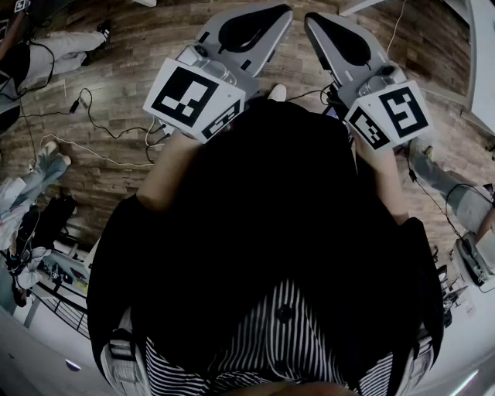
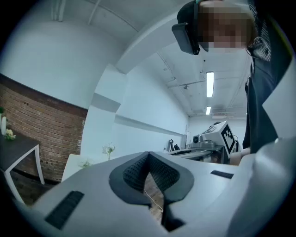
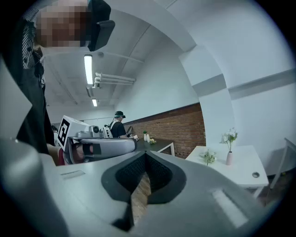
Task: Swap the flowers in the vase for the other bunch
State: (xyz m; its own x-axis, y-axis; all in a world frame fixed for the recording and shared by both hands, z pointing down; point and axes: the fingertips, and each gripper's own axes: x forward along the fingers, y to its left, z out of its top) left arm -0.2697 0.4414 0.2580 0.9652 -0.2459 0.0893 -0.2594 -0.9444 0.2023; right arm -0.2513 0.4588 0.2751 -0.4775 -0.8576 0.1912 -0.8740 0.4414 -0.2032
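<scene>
Far off in the right gripper view, a small pink vase (image 3: pixel 229 158) with white flowers (image 3: pixel 230 135) stands on a white table (image 3: pixel 243 173). A second bunch (image 3: pixel 209 156) lies on the table to its left. The left gripper view shows the same flowers (image 2: pixel 108 149) tiny and distant. My left gripper (image 1: pixel 267 17) and right gripper (image 1: pixel 325 23) are held side by side in front of the person's body, above a wooden floor. Both are shut with nothing between their jaws, and both are far from the table.
A dark table (image 3: pixel 155 144) with small vases stands by the brick wall, with a person (image 3: pixel 119 125) in a cap behind it. Cables (image 1: pixel 93 116) run across the wooden floor. Other people's legs (image 1: pixel 39 174) show at the left edge.
</scene>
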